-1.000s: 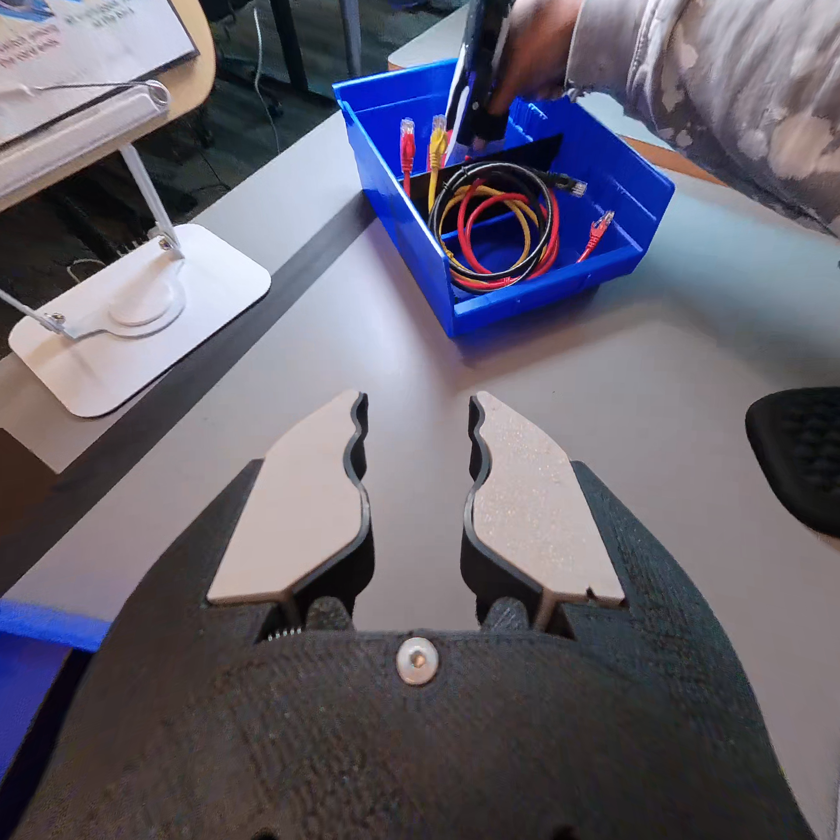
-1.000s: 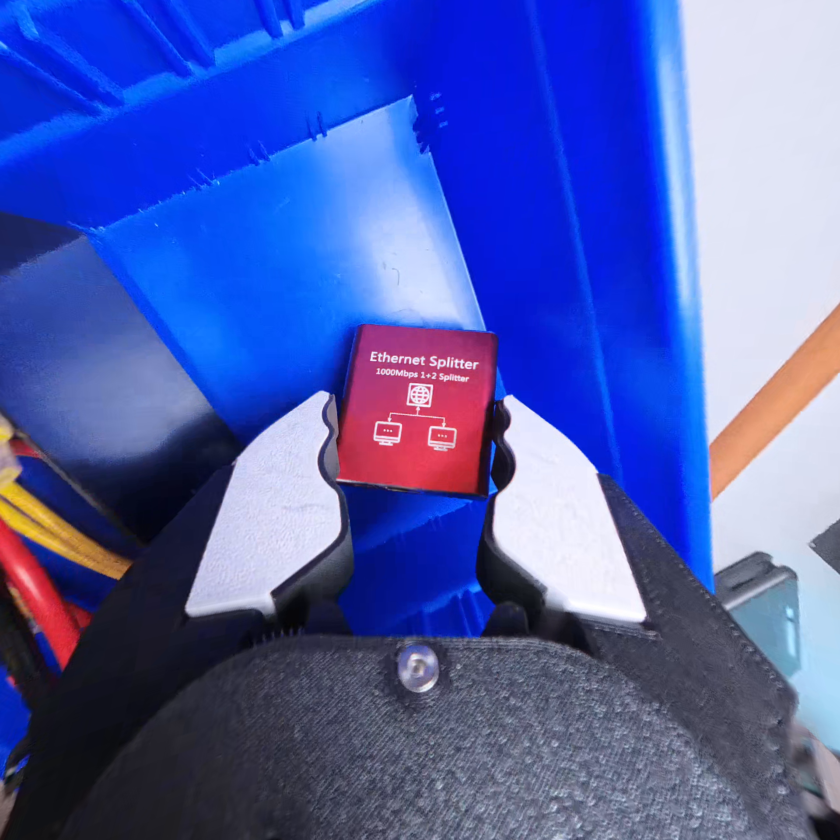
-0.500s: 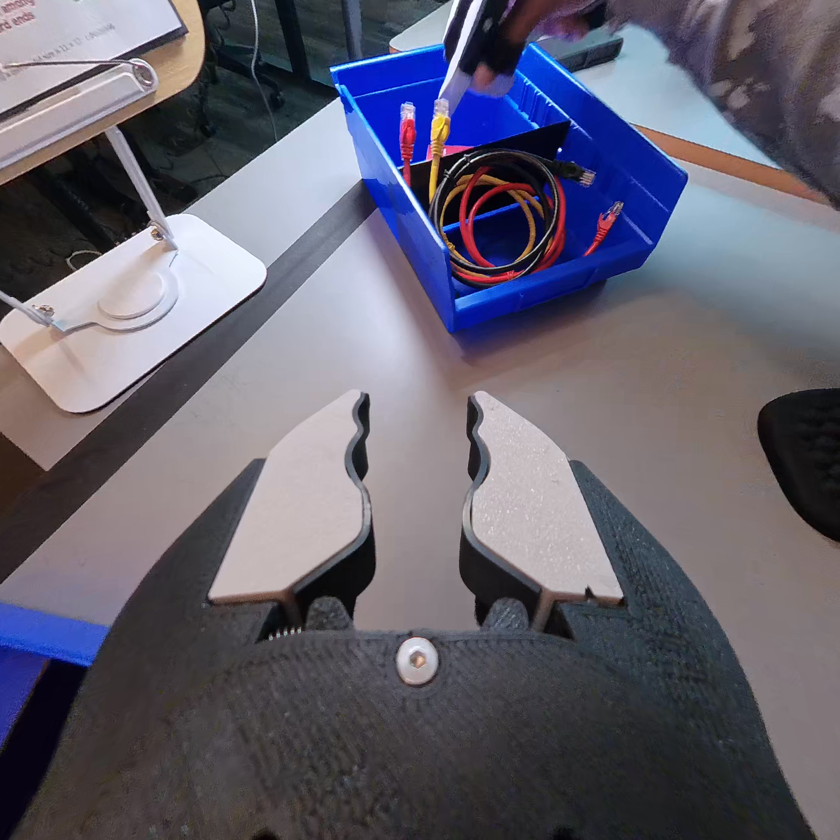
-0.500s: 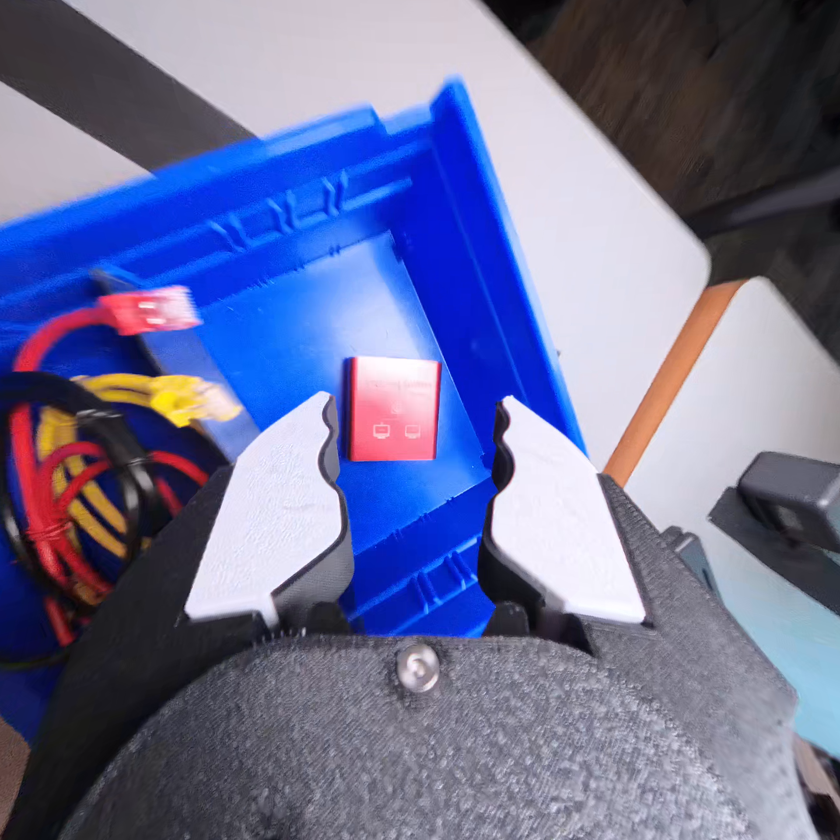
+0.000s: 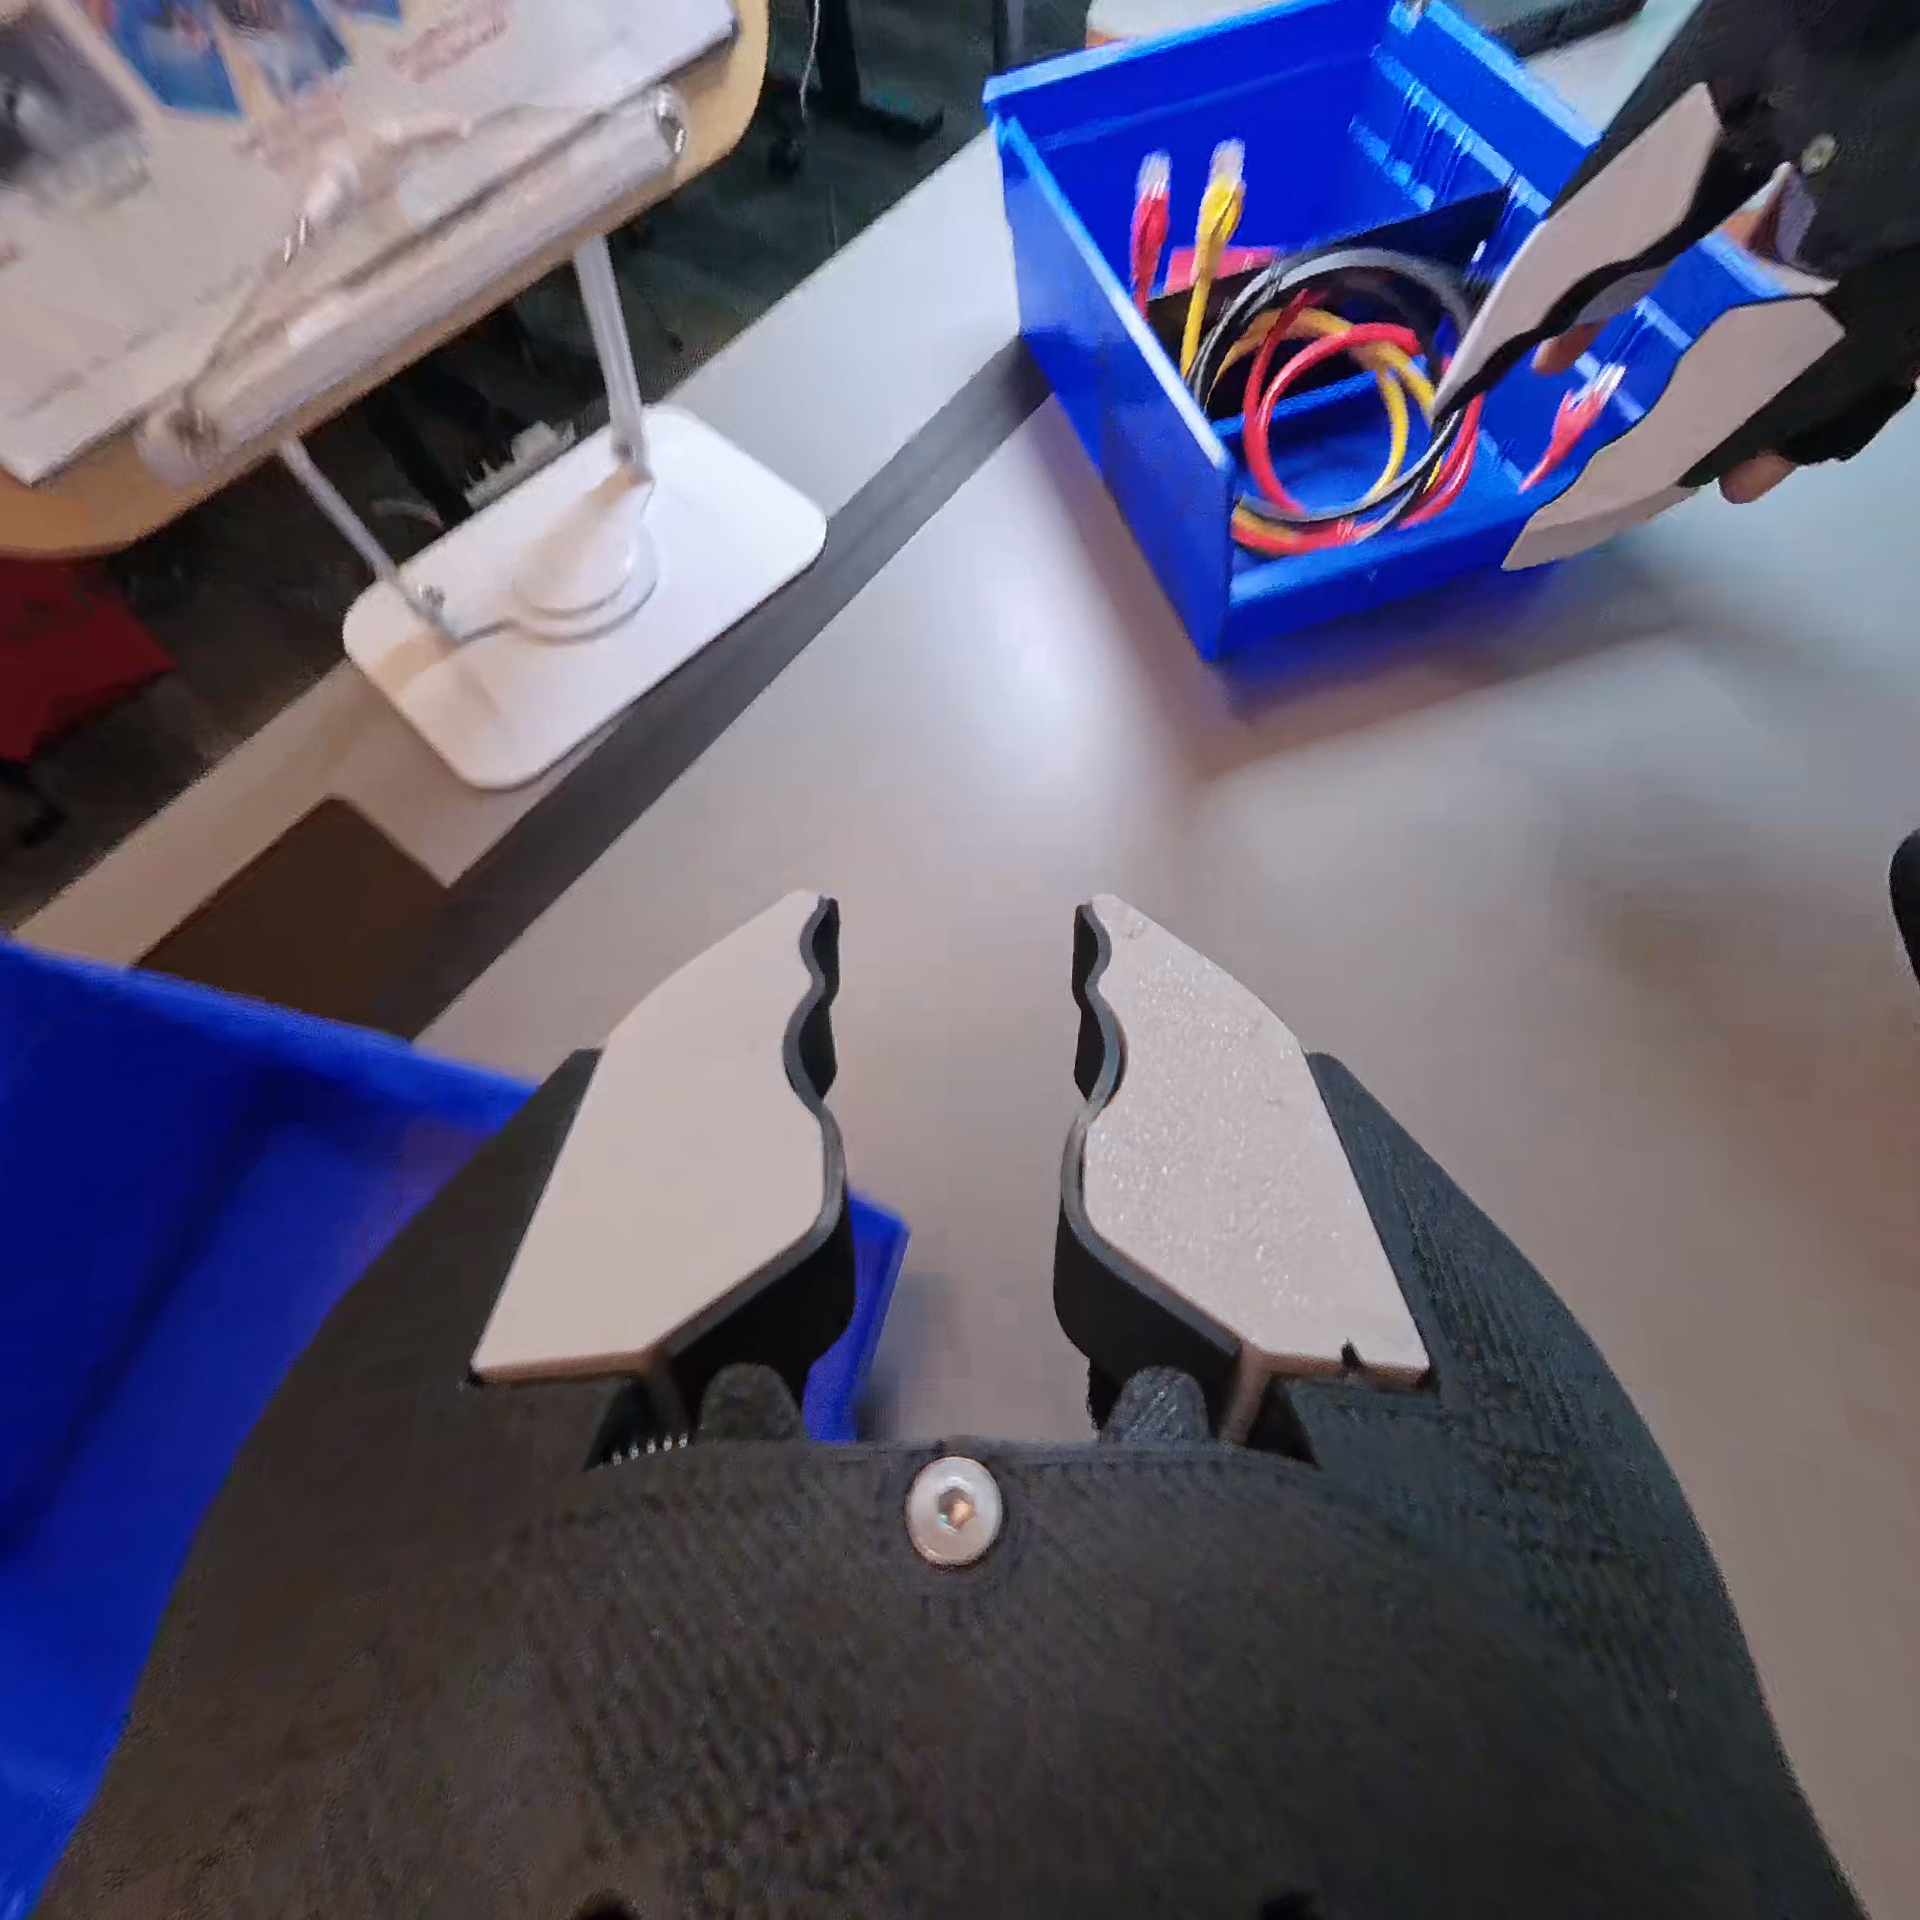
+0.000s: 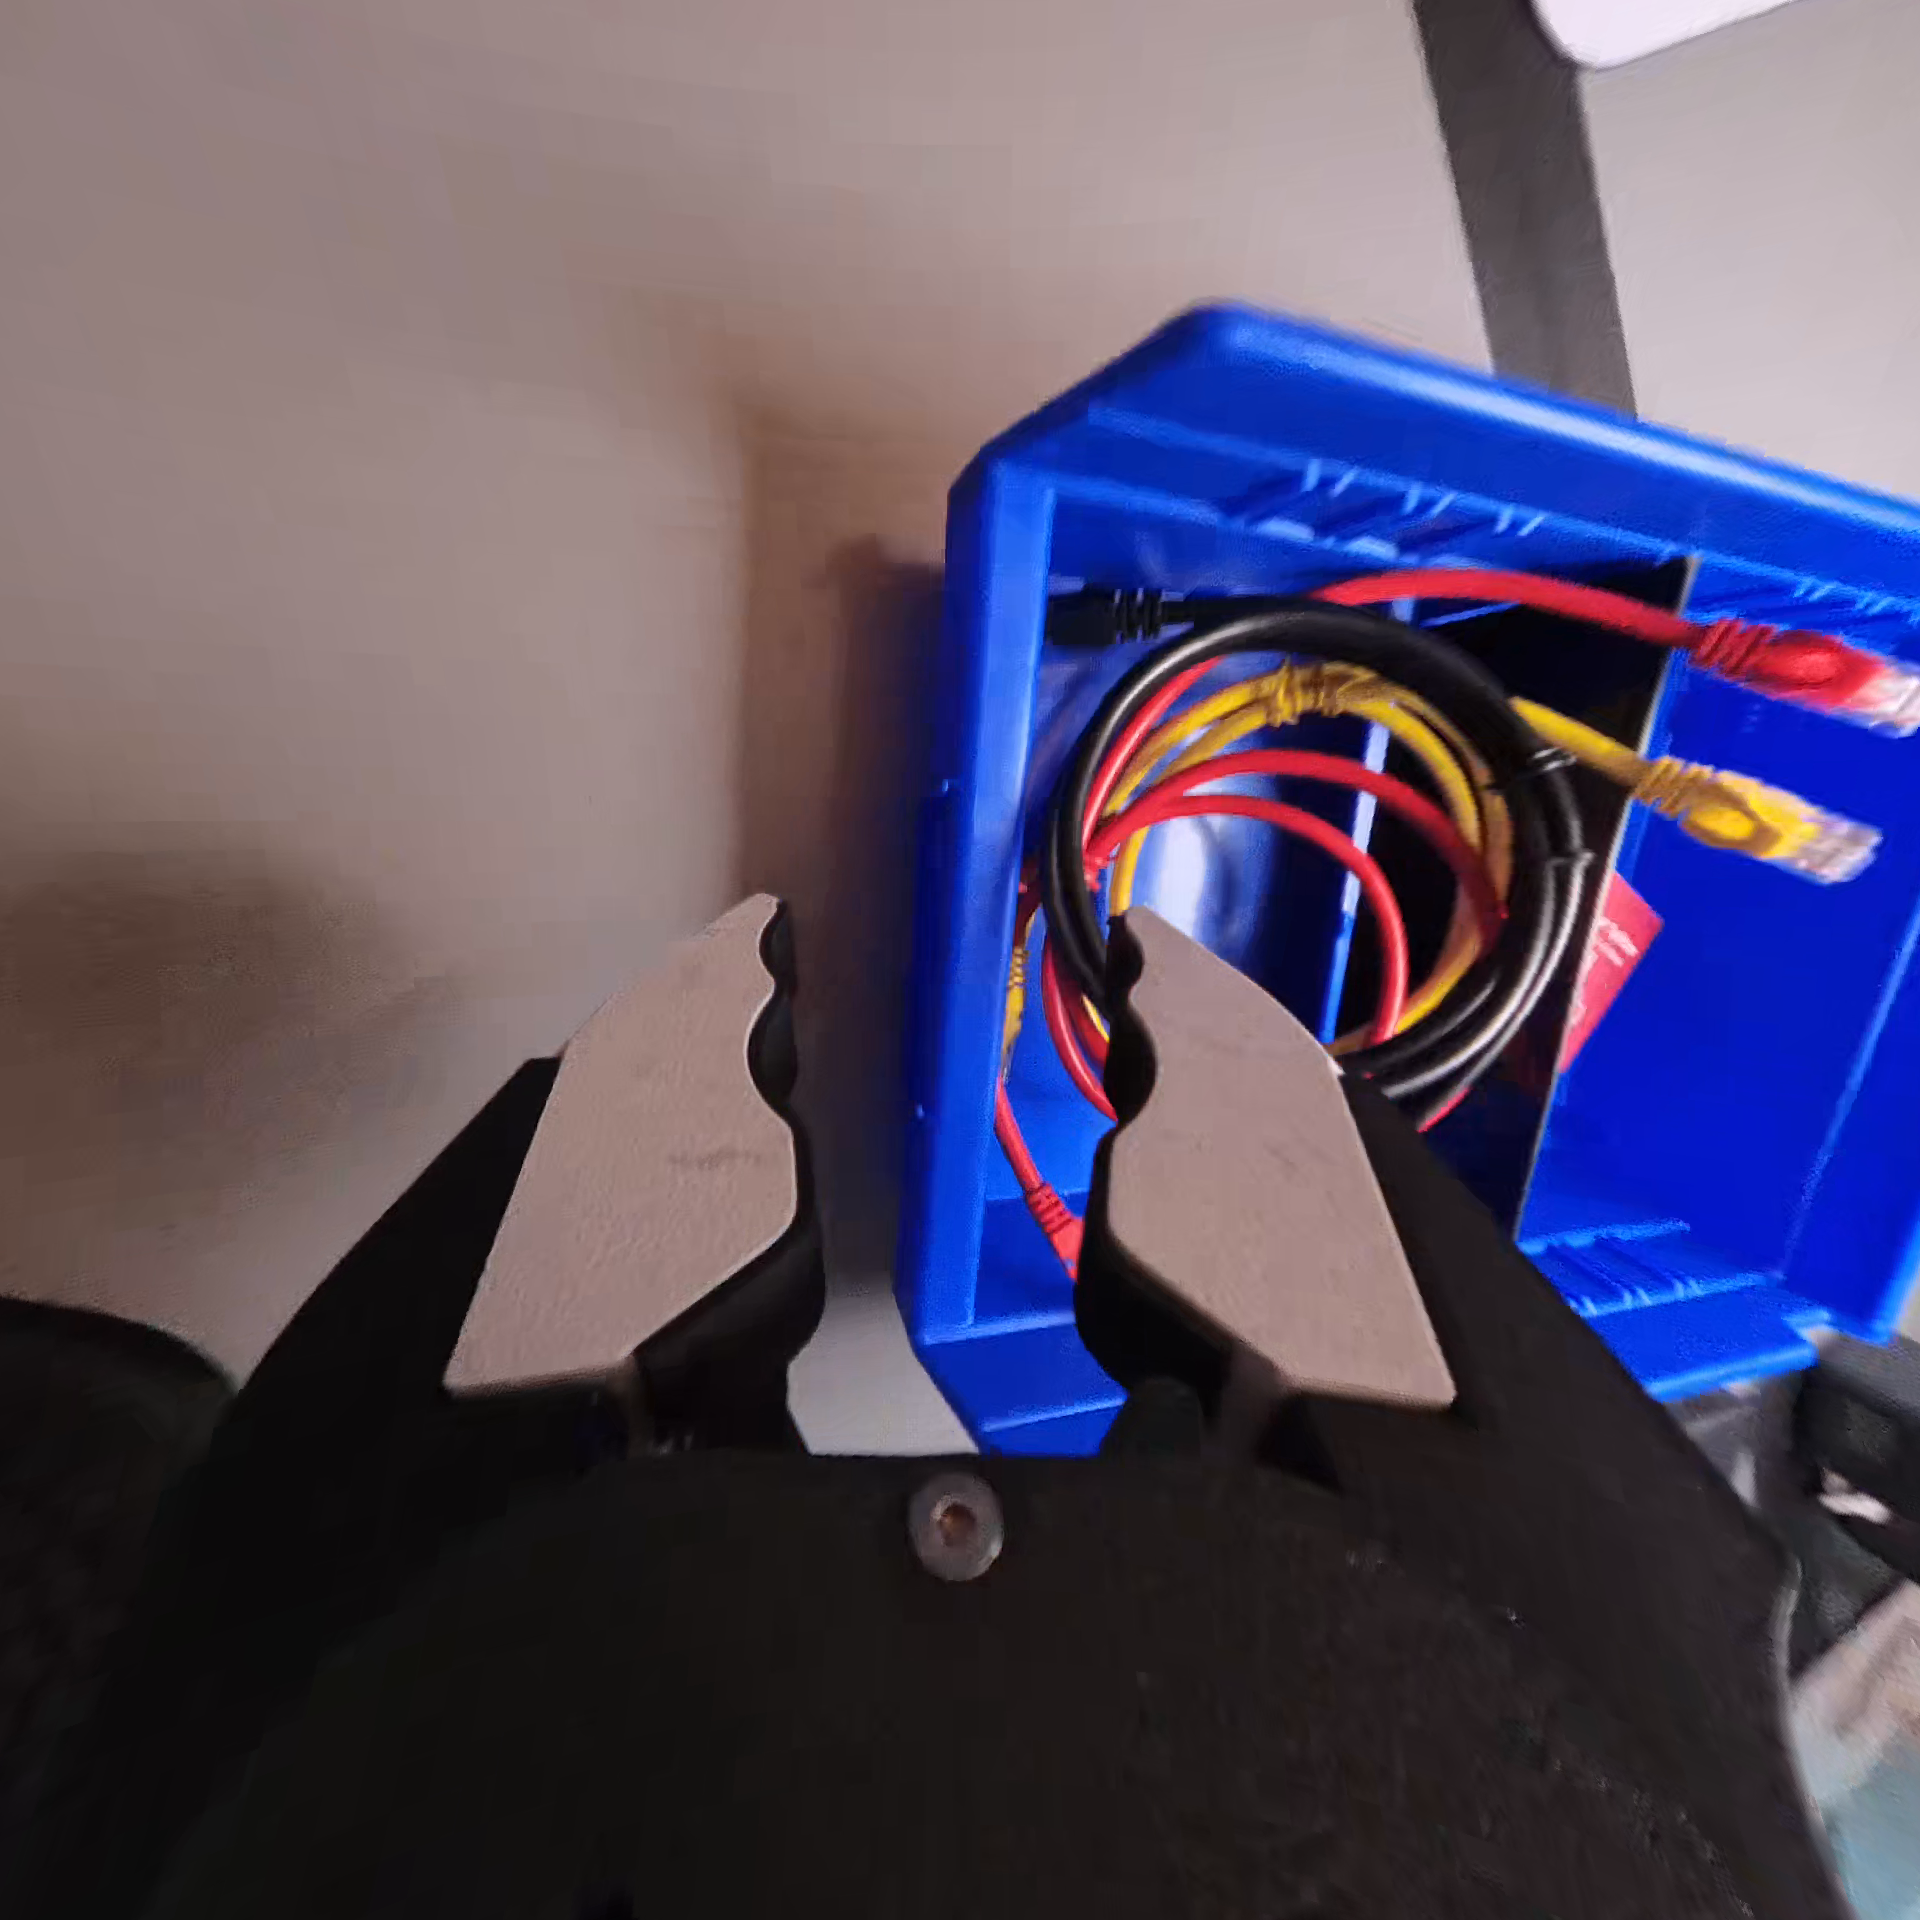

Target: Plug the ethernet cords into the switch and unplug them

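Over the blue bin (image 6: pixel 1288 374), right gripper (image 6: pixel 951 940) and left gripper (image 5: pixel 951 935) both gape, holding nothing; grab 1 yellow plug (image 6: pixel 1756 826) by its body, not the coil (image 6: pixel 1299 862).

Bright soft daylight, pale glare on the tabletop (image 5: pixel 1299 852), motion blur on the paper stand (image 5: pixel 312 208) and blue bin (image 6: pixel 1455 436), soft shadow beside the bin, wide-angle bending at edges, near gripper body dark.

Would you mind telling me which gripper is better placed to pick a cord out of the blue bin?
Right. The right gripper hangs open at the blue bin, beside the coiled cords. The left gripper is open over bare table, farther off.
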